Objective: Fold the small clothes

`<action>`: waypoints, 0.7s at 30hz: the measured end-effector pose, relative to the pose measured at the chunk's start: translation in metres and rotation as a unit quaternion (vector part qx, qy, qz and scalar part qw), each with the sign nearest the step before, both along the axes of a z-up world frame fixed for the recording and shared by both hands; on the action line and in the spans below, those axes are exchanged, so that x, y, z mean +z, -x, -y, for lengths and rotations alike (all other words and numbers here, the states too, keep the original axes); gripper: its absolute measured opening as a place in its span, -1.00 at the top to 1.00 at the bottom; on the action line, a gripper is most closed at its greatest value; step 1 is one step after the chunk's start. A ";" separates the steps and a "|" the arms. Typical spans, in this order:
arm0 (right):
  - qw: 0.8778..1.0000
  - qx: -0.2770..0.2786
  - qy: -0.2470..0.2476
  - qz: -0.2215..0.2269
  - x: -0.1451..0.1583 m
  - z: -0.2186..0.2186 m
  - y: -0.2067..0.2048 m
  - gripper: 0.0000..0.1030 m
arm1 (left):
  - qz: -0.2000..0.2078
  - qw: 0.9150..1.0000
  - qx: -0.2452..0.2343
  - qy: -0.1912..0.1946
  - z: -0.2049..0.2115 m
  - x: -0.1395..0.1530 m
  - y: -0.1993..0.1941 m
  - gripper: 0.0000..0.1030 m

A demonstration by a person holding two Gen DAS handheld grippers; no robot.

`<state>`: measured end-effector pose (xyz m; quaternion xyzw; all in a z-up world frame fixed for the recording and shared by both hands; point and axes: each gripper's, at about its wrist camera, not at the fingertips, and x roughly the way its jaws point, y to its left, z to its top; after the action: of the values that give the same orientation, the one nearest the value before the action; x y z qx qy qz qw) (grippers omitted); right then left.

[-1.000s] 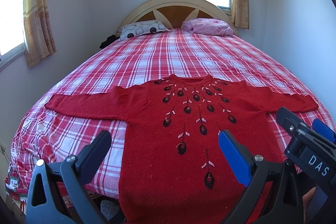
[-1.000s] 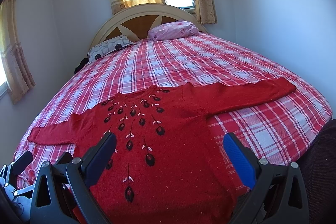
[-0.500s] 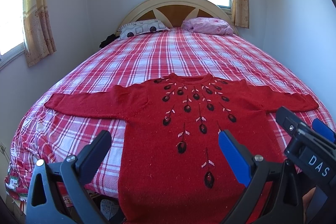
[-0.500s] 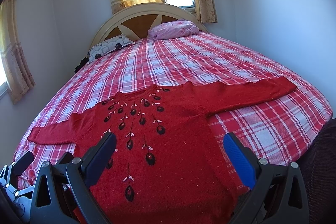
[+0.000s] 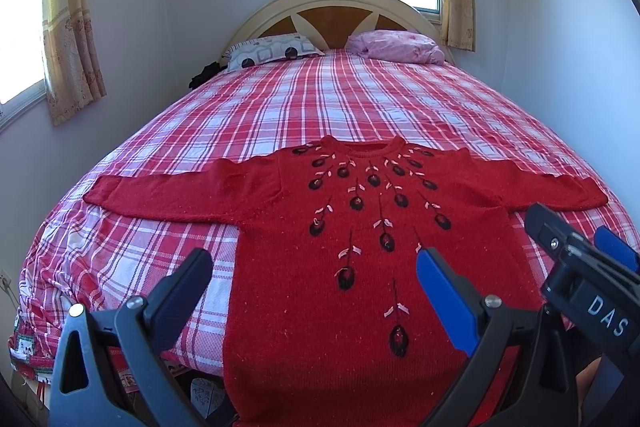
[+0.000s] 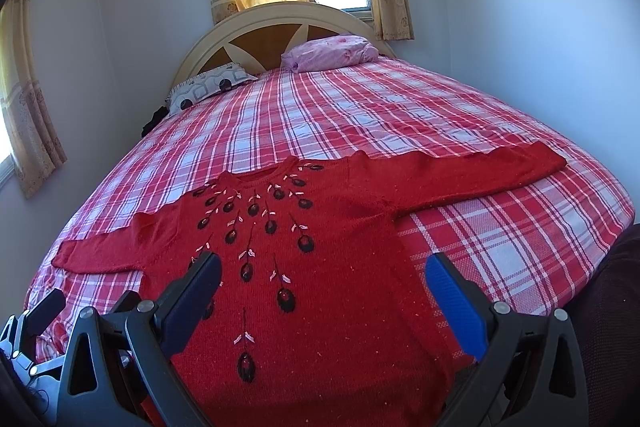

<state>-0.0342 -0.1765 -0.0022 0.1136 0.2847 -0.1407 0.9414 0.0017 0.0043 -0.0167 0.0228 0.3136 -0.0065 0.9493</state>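
Observation:
A red knit sweater (image 5: 352,227) with dark embroidered buds lies flat, front up, on the red plaid bed (image 5: 320,107), both sleeves spread out sideways and its hem hanging over the near edge. It also shows in the right wrist view (image 6: 320,247). My left gripper (image 5: 312,275) is open and empty, hovering above the sweater's lower left part. My right gripper (image 6: 324,279) is open and empty above the lower right part. It also shows at the right of the left wrist view (image 5: 580,259).
Two pillows, a patterned one (image 5: 272,51) and a pink one (image 5: 396,45), lie at the headboard (image 5: 332,15). Walls stand close on both sides of the bed. A dark object (image 6: 616,307) sits at the bed's near right corner.

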 end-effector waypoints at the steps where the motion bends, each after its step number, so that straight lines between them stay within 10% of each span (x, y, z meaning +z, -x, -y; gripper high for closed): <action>1: 1.000 0.001 -0.003 -0.003 -0.002 0.000 -0.001 -0.98 | -0.002 1.000 -0.001 0.000 0.000 -0.002 0.000 -1.00; 13: 0.998 -0.020 -0.028 -0.051 -0.032 0.028 -0.024 -0.97 | -0.060 0.998 -0.028 0.012 0.007 -0.033 -0.024 -1.00; 21: 0.991 -0.128 -0.026 -0.021 -0.038 0.139 -0.034 -0.97 | -0.058 0.997 -0.043 0.008 0.006 -0.045 -0.062 -1.00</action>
<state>0.0001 -0.3153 -0.0403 0.1709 0.2910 -0.2549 0.9062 0.0632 -0.0014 -0.0617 0.0279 0.3671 -0.0508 0.9284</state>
